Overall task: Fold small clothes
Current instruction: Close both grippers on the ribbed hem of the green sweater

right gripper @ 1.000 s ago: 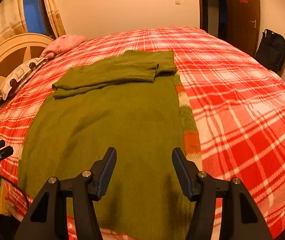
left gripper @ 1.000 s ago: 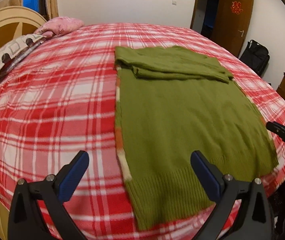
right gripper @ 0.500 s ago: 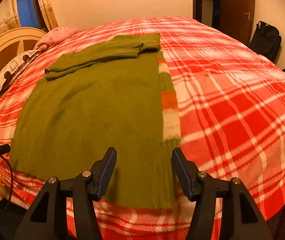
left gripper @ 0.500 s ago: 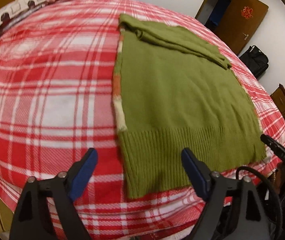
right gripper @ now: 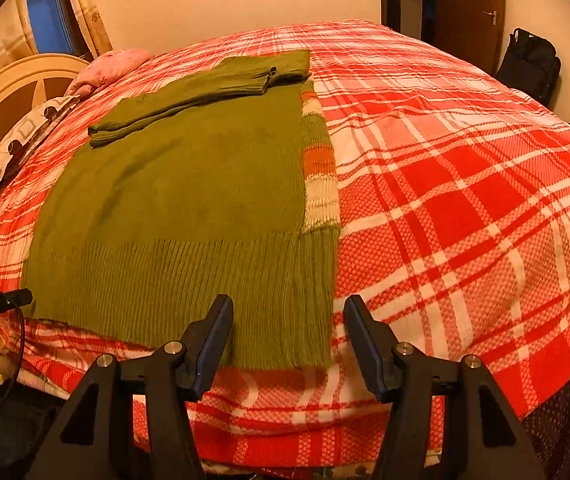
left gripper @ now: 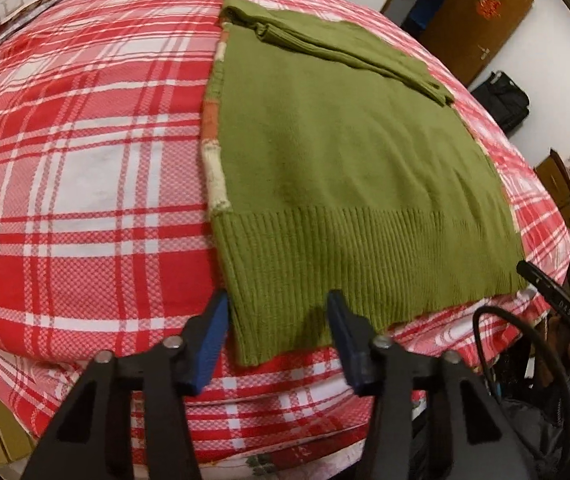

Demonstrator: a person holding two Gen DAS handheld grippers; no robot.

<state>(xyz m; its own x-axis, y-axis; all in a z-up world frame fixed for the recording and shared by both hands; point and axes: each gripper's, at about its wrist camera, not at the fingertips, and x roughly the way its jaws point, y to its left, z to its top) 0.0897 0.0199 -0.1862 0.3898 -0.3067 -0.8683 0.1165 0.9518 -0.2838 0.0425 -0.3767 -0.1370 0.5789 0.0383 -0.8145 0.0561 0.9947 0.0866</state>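
Note:
A green knit sweater (left gripper: 345,160) lies flat on the red plaid bed, its sleeves folded across the far end and its ribbed hem toward me. A striped orange and cream band shows along its side edges. My left gripper (left gripper: 277,312) hovers over the hem's left corner; its jaws are closing with that corner between them, and the pads stand clear of the cloth. In the right wrist view the same sweater (right gripper: 189,184) fills the left half. My right gripper (right gripper: 288,316) stands open over the hem's right corner, nothing pinched.
The bed's near edge (left gripper: 285,412) drops off just under both grippers. Pillows (right gripper: 25,136) and a cream headboard (right gripper: 13,92) are at the far left. A brown door (left gripper: 473,20) and a black bag (left gripper: 501,100) stand past the bed. A cable (left gripper: 505,328) hangs at the right.
Both grippers have come down and nearer to the hem at the bed's near edge. The left gripper's jaws have narrowed a lot around the hem corner. The right jaws kept their width.

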